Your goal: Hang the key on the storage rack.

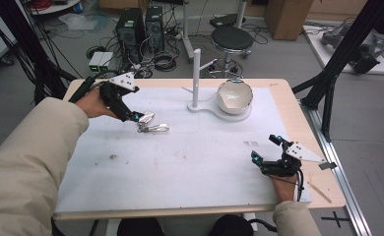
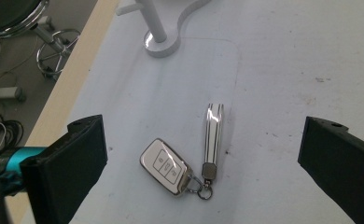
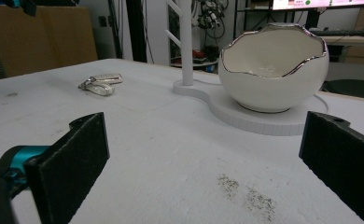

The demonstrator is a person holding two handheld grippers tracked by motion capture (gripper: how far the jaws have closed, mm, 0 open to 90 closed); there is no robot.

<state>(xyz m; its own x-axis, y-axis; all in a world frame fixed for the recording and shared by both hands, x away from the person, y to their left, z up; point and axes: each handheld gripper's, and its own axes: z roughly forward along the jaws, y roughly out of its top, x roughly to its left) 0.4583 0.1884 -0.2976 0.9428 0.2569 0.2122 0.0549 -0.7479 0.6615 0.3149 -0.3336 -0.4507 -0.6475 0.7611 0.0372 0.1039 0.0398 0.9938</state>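
Keys lie flat on the white table (image 1: 190, 162): a car key (image 2: 167, 166) joined by a small ring to a striped strap (image 2: 213, 135), the strap stretched away from the left tongs (image 2: 201, 161). Left tongs hang directly over the pair, jaws spread wide, nothing held. Key sits between the two jaws, nearer the left one, strap running up the middle of the gap. Likely reason for the hover: lining up for a pinch from above, probably on the key body or the ring end, since both lie low against the table and need a straight descent.

In the high view the left tongs (image 1: 140, 117) tip down onto the keys (image 1: 152, 127) from the left hand (image 1: 94, 103).

Right tongs (image 1: 266, 150) rest low near the table's near right edge, well apart from the keys, jaws also wide and empty. Seemingly parked out of the way.

Ahead of the right tongs: egg-shaped bowl (image 3: 273, 70) on a white stand (image 3: 264, 119) with an upright peg post (image 3: 185, 42). Bowl looks empty; pegs bare. Plausible destination for the keys, strap looped on a peg or the key dropped in the bowl.
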